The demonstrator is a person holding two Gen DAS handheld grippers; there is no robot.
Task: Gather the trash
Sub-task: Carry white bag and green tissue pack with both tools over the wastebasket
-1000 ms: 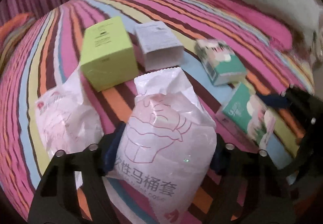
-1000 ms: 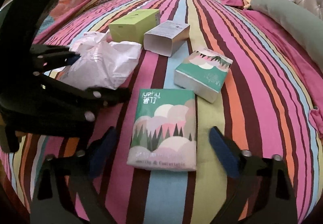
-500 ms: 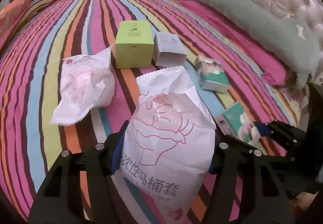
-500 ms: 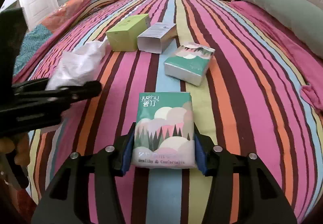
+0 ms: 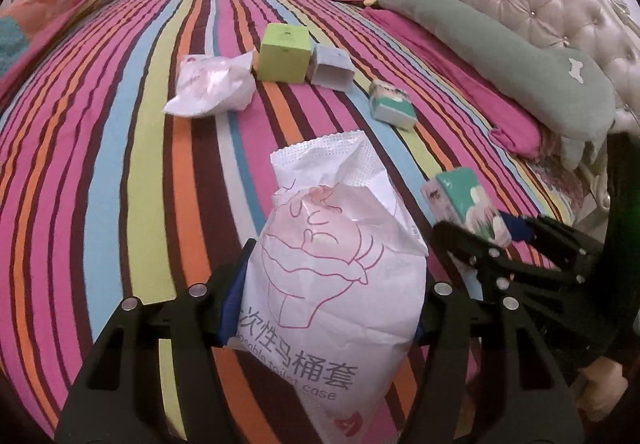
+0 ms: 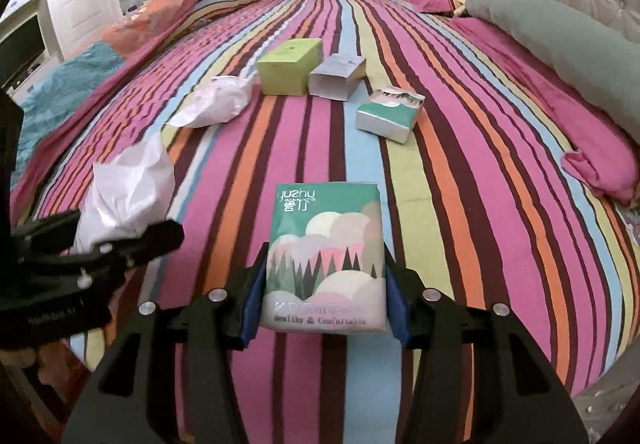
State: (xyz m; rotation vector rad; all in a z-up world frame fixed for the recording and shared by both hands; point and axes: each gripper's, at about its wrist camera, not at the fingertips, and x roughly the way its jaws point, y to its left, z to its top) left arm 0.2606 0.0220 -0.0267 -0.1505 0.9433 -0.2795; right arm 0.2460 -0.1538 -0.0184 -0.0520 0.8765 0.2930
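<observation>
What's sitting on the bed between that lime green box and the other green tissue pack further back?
An open grey box lies between the lime green box and the tissue pack, touching the green one; the right wrist view shows it best.

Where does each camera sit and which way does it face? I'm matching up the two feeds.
Left wrist: on the left gripper, looking down along its fingers over the striped bed; they clamp a white bag.
Right wrist: on the right gripper, same direction; its fingers clamp a tissue pack.
Shared: green box, grey box, each other's gripper.
</observation>
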